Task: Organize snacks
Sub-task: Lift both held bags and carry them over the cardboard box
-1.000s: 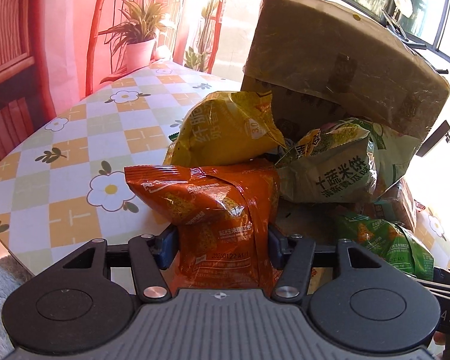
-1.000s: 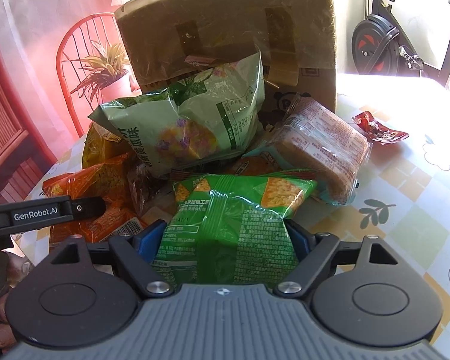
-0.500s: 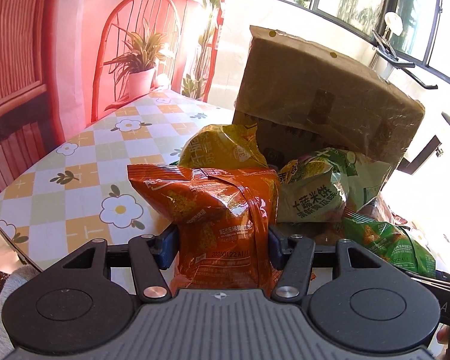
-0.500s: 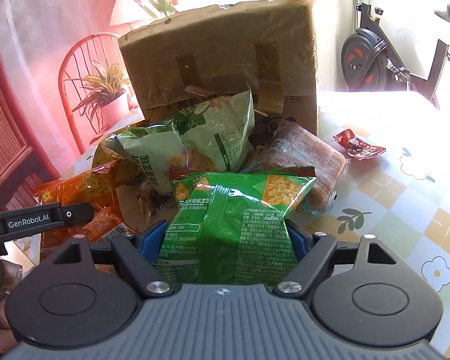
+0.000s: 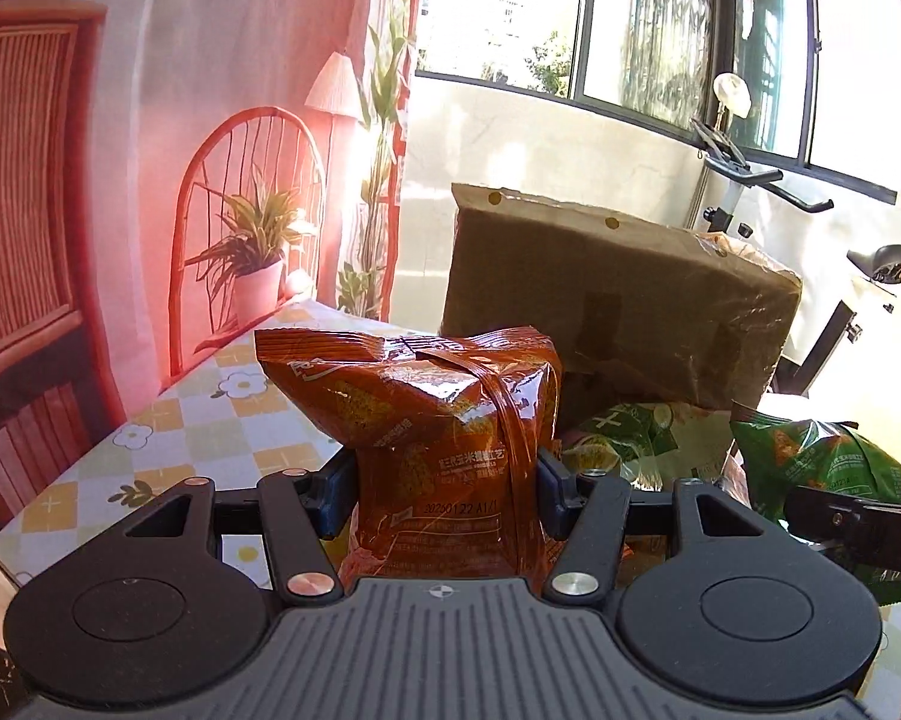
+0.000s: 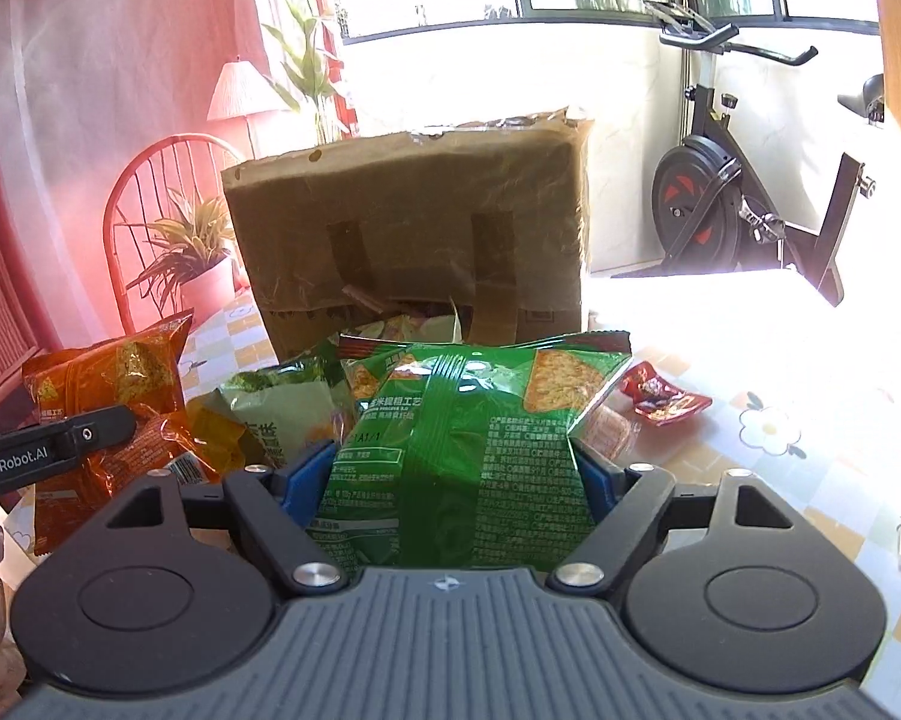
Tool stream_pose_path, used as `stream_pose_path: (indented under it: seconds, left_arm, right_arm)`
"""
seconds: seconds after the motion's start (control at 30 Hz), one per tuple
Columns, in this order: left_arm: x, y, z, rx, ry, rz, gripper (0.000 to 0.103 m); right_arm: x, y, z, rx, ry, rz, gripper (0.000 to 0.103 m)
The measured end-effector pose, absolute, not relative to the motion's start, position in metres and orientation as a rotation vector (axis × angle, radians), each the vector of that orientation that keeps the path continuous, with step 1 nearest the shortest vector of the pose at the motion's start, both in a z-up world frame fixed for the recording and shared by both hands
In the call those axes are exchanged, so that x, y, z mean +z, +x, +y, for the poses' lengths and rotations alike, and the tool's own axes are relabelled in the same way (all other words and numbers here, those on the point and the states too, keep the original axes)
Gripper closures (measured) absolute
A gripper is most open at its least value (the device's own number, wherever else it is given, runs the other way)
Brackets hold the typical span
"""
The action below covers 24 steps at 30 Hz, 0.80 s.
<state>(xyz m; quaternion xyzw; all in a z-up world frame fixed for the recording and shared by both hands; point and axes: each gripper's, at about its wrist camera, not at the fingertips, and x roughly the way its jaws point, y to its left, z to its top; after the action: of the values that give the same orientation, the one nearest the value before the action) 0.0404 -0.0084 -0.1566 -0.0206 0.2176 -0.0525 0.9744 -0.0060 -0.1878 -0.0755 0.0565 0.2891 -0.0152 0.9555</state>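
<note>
My left gripper (image 5: 444, 480) is shut on an orange snack bag (image 5: 438, 420) and holds it upright above the table; the bag also shows in the right wrist view (image 6: 114, 396). My right gripper (image 6: 456, 474) is shut on a green snack bag (image 6: 468, 444), also lifted; it shows at the right of the left wrist view (image 5: 822, 462). Behind both stands a brown cardboard box (image 6: 414, 228), seen too in the left wrist view (image 5: 618, 300), with a pale green bag (image 6: 282, 402) and other snacks piled at its foot.
A checked floral tablecloth covers the table (image 5: 168, 444). A small red wrapper (image 6: 666, 396) lies at the right. A potted plant (image 5: 252, 264) and a red chair stand at the far left edge. An exercise bike (image 6: 726, 204) stands beyond the table.
Both grippers have risen and pulled back with their bags. The box and snack pile now sit lower and farther away in both views.
</note>
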Motion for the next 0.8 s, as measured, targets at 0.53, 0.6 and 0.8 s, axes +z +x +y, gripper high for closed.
stream_pose_path:
  seconds: [0.53,0.6,0.8]
  left_arm:
    - [-0.078,0.08,-0.004,-0.096,0.071,0.305,0.042]
    - [-0.075,0.084,-0.007,-0.1,0.067,0.313,0.042]
    - [-0.057,0.102,-0.016,-0.134,0.063,0.297,0.042]
  right_arm:
    - [-0.02,0.044,-0.224,-0.027,0.087,0.389,0.022]
    - [-0.015,0.048,-0.226,-0.019,0.09,0.386,0.022]
    - [0.008,0.06,-0.231,0.009,0.085,0.345,0.022]
